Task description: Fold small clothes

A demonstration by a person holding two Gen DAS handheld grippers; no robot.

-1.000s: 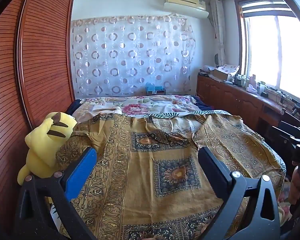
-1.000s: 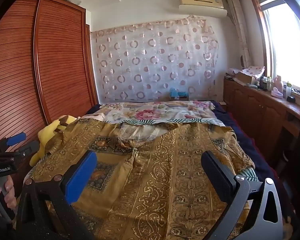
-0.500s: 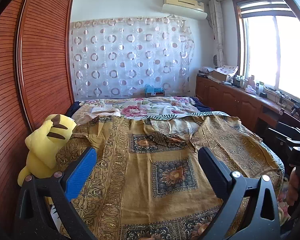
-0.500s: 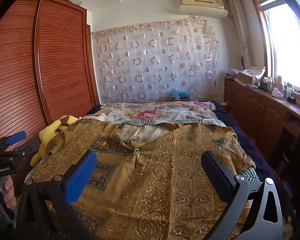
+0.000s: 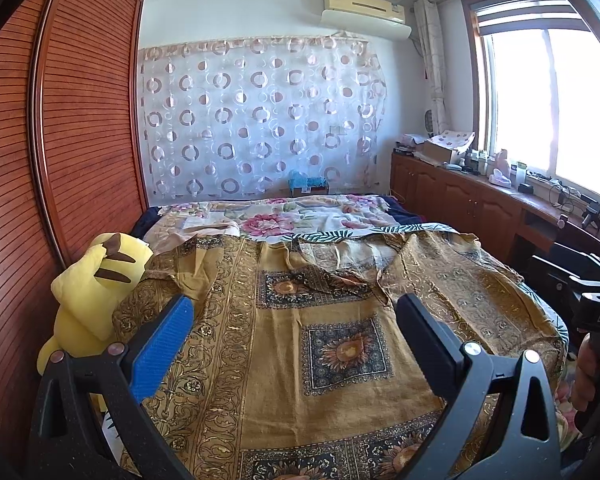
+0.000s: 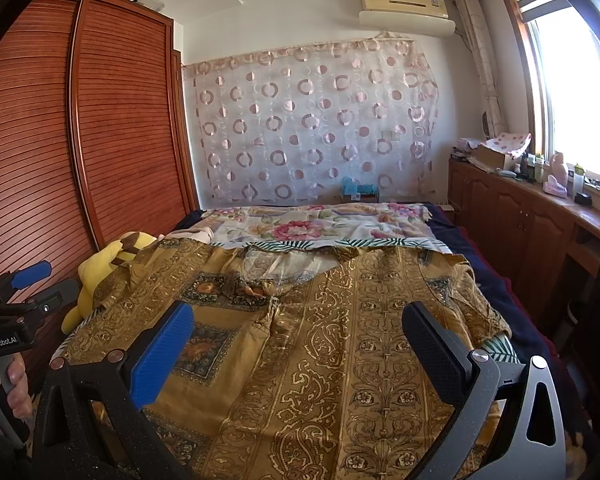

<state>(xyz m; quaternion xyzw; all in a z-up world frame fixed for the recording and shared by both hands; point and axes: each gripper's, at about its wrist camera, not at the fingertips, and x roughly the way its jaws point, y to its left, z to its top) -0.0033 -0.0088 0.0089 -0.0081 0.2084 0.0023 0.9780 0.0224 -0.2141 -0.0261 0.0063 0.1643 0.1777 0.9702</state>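
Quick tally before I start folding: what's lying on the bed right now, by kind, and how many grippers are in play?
Gold patterned garment: 1, spread flat
Floral bedcover: 1, beneath and beyond it
Yellow plush toy: 1, at the bed's edge by the wardrobe
Grippers: 2, left gripper and right gripper, both open and empty
Total: 5

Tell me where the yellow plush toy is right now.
The yellow plush toy sits at the bed's left edge, wedged between the wooden wardrobe and the gold patterned garment; the right wrist view shows it there too.
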